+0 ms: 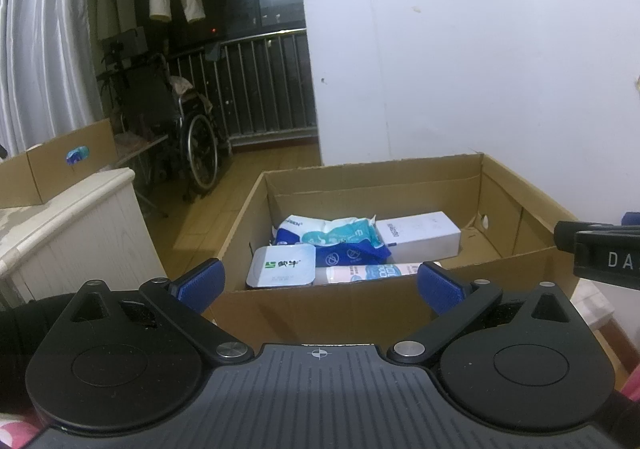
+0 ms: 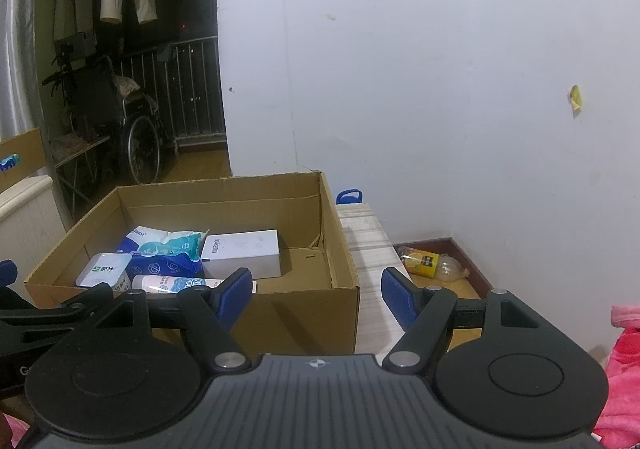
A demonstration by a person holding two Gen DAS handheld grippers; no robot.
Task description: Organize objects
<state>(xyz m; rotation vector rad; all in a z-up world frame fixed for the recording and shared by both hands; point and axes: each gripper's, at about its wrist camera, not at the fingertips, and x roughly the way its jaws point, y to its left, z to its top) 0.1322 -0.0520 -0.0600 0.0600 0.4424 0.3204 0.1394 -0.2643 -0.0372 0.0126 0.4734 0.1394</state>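
Both the left gripper and the right gripper hang wide open and empty before the box, where the carton, pouch, tub and tube already lie (crowded left), so fill the bare right half next.

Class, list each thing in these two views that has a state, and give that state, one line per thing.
left gripper: open, empty
right gripper: open, empty
cardboard box: open-topped, partly filled
white carton: closed, lying flat in the box
yogurt cup: foil lid sealed
blue wipes pack: crumpled, lying flat
yellow-label bottle: on its side on the floor
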